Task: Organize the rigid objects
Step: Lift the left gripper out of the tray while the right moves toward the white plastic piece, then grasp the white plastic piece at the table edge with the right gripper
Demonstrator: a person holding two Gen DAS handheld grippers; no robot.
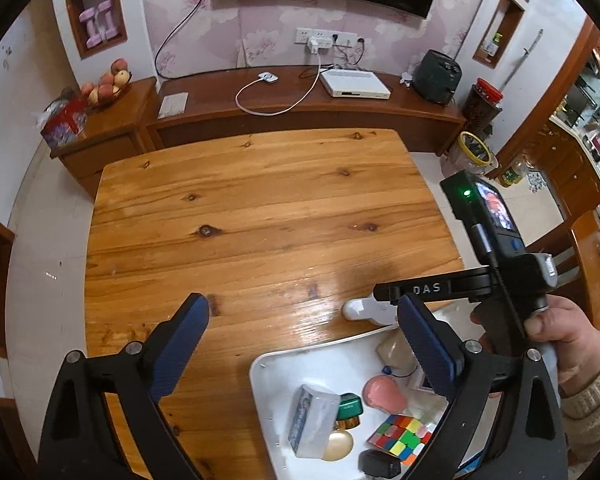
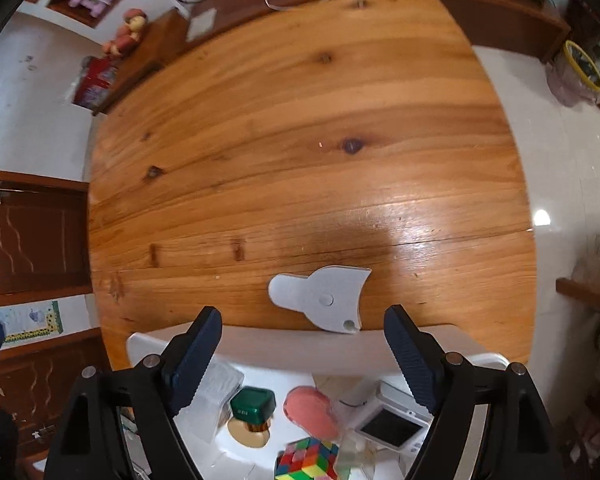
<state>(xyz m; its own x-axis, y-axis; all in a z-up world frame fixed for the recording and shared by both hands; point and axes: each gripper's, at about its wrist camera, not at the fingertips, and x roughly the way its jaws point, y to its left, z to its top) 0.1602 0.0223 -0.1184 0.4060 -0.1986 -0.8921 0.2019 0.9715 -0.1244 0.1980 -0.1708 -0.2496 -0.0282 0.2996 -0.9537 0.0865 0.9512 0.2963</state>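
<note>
Fingers wide and empty on both; your right gripper (image 2: 302, 344) sits nearer the white piece (image 2: 324, 300) (long axis crosswise), just beyond the tray (image 2: 260, 344).

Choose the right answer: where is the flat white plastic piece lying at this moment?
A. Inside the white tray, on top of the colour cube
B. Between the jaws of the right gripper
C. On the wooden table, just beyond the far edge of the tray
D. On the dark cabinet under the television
C: the white plastic piece lies flat on the bare wooden table, just past the far rim of the white tray, with nothing gripping it.
</note>
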